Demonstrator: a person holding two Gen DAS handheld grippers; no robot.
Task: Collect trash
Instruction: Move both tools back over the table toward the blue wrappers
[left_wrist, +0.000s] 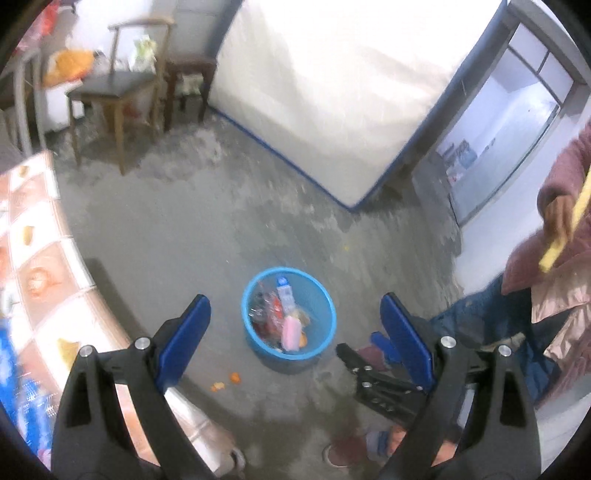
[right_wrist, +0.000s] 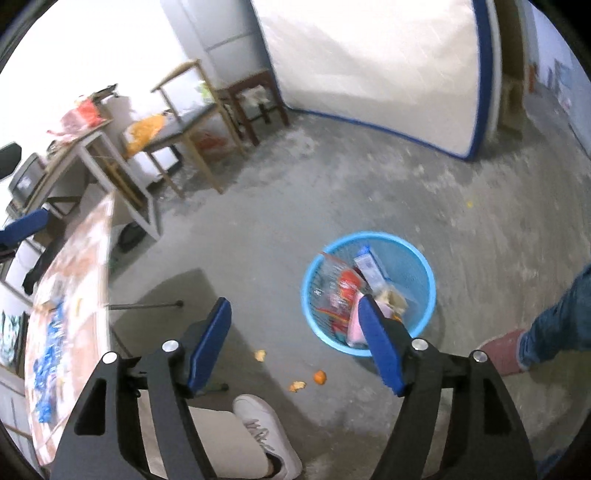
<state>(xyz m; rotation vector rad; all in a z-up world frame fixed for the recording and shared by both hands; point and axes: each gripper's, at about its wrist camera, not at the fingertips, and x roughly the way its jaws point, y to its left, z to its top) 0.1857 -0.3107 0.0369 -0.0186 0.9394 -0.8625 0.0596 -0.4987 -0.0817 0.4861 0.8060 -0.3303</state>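
Orange peel scraps and a small orange lie on the floor just beside the blue basket. Light, soft, tear-prone; pinch each at its thickest edge. Left gripper and right gripper: wide, empty.

Bright, overexposed walls; motion blur; strong fisheye edge distortion.

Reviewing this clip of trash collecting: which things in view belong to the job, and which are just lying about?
Part of the job:
- blue trash basket, already holding wrappers and a carton
- orange peel scraps on the floor beside it
- small orange fruit on the floor
- left hand-held gripper and right hand-held gripper, both open and empty

Just lying about:
- wooden chair
- mattress leaning upright
- white shoe
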